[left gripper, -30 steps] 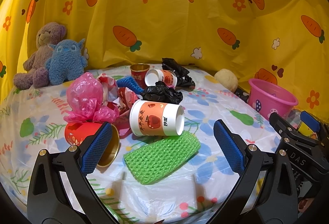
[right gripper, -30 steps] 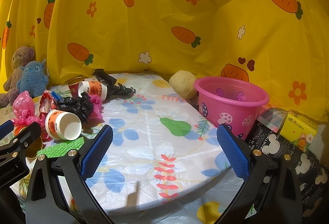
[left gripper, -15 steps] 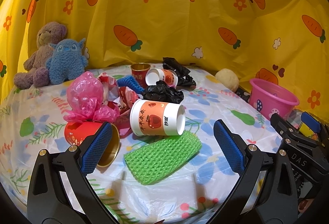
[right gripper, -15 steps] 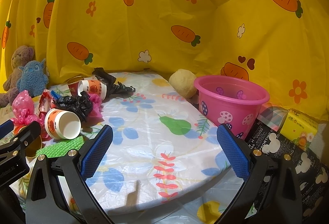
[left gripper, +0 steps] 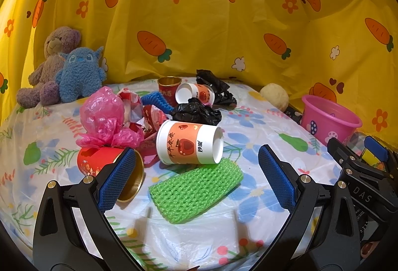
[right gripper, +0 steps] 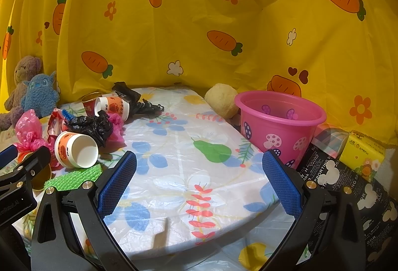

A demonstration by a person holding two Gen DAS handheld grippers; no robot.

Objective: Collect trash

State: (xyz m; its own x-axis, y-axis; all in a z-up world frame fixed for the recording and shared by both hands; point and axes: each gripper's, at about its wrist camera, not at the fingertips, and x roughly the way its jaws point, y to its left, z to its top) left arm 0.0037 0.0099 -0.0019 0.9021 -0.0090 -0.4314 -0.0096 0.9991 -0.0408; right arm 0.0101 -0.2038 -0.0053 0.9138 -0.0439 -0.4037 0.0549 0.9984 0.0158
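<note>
A trash pile lies on the round table. Nearest my open, empty left gripper point(left gripper: 196, 176) are a green foam net point(left gripper: 196, 192), a tipped paper cup point(left gripper: 190, 141) and a tipped red cup point(left gripper: 107, 162). Behind them lie a pink plastic bag point(left gripper: 104, 116), crumpled black bags point(left gripper: 197, 113), a second tipped cup point(left gripper: 195, 95) and an upright red cup point(left gripper: 168, 88). My right gripper point(right gripper: 199, 177) is open and empty over the table's near right part, left of a pink bucket point(right gripper: 279, 125). The pile shows at the left of the right wrist view point(right gripper: 77, 150).
The table point(right gripper: 189, 171) has a floral plastic cover. Two plush toys point(left gripper: 64, 72) sit at the back left. A beige ball point(right gripper: 222, 99) sits behind the bucket. A black printed bag point(right gripper: 348, 186) and a yellow tissue pack point(right gripper: 364, 155) lie at the right. A yellow carrot curtain surrounds everything.
Both views shift only slightly; the left gripper has edged a little closer to the cup and net. Nothing was grasped or moved.
</note>
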